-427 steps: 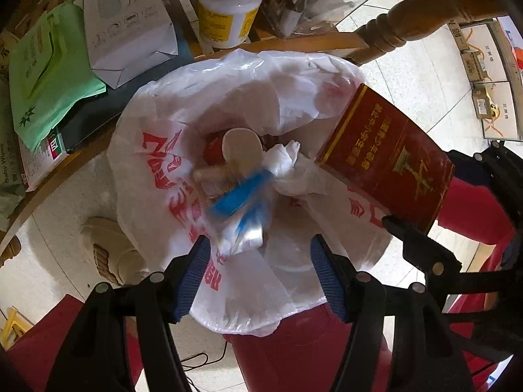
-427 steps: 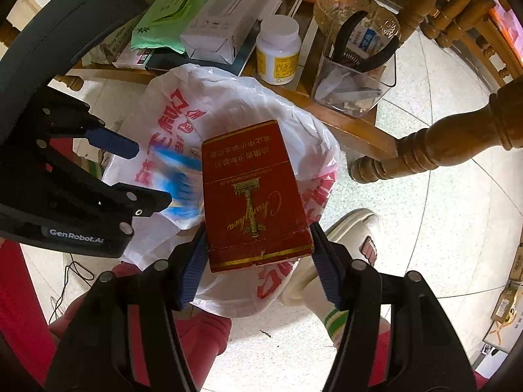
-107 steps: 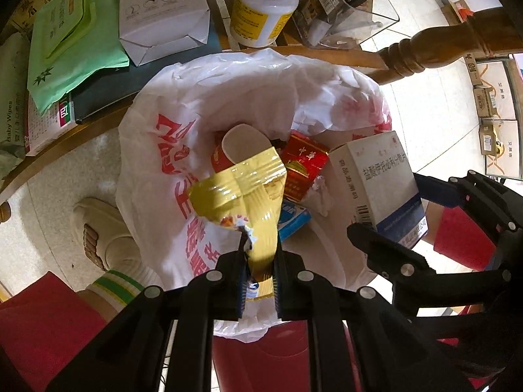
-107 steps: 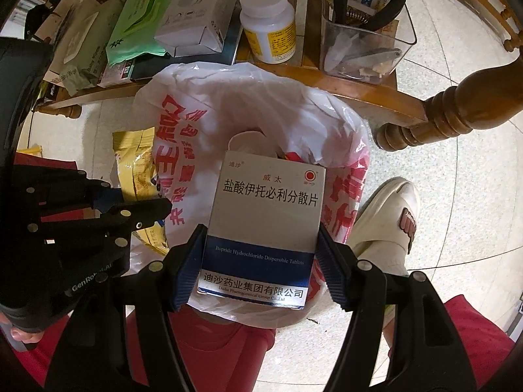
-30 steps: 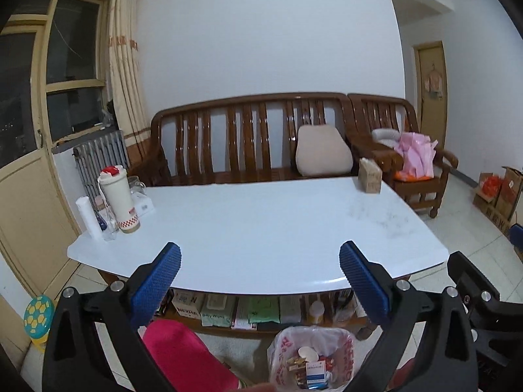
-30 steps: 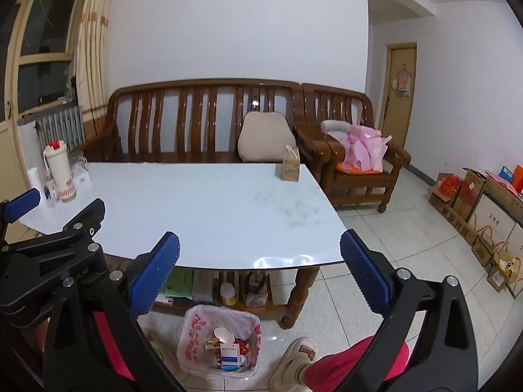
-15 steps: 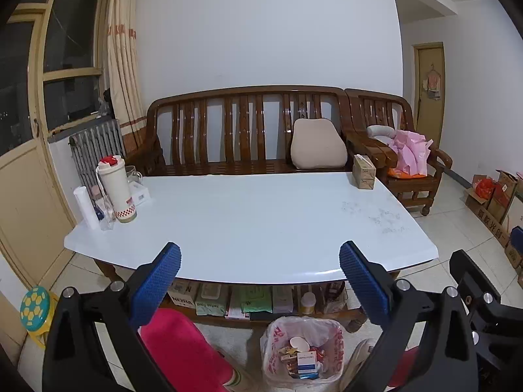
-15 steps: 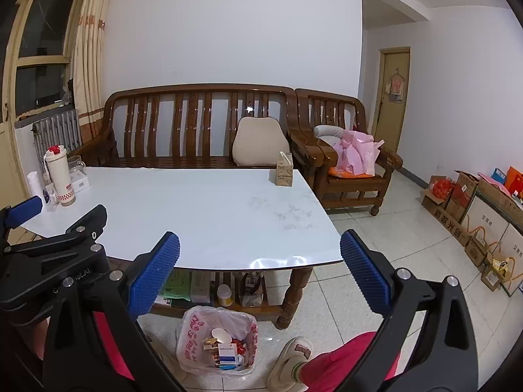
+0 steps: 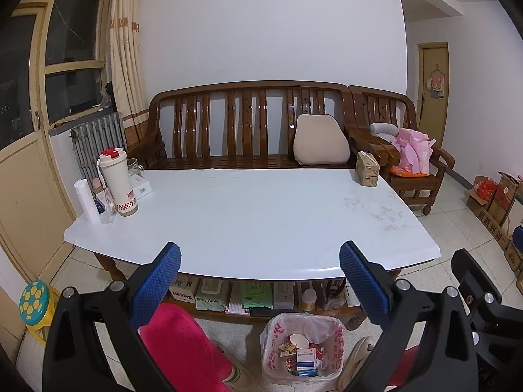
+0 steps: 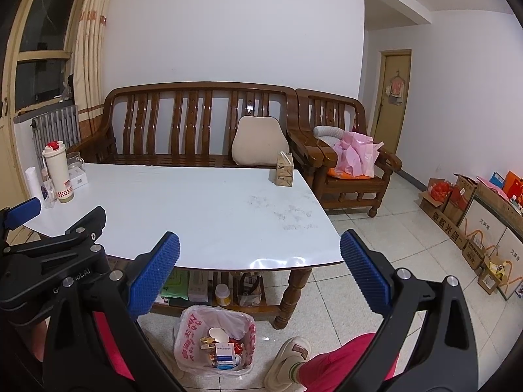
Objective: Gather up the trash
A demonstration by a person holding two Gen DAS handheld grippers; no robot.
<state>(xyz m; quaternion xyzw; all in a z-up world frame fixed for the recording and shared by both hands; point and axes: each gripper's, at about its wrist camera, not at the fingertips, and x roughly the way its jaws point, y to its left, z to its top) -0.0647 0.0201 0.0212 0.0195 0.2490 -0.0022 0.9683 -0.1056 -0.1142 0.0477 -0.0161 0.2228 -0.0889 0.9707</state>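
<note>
A: Left wrist view. What's changed?
B: A few seconds ago the left gripper [image 9: 258, 289] pinched a yellow wrapper over the trash bag [image 9: 302, 348]. Now its blue ribbed pads stand wide apart, nothing held, pulled back above the near edge of the table [image 9: 248, 212]. Bag sits on the floor under that edge, boxes and a paper cup inside.
A: Meaning?
B: I'd say the collecting is done; the tabletop looks cleared of litter.
A: What stays?
B: White thermos [image 9: 117, 181] far left, glossy; small cardboard box [image 9: 367, 172] far right. Slatted wooden bench [image 9: 248, 127] behind, beige cushion on it.
A: Right wrist view?
B: Right gripper [image 10: 260, 272] was clamped on a white medicine box [image 10: 225, 352]; now spread wide, empty. That box lies in the bag [image 10: 214, 343], thin crinkled white plastic with red print, near centre. A slipper [image 10: 289, 359] just right of it on the tile floor.
</note>
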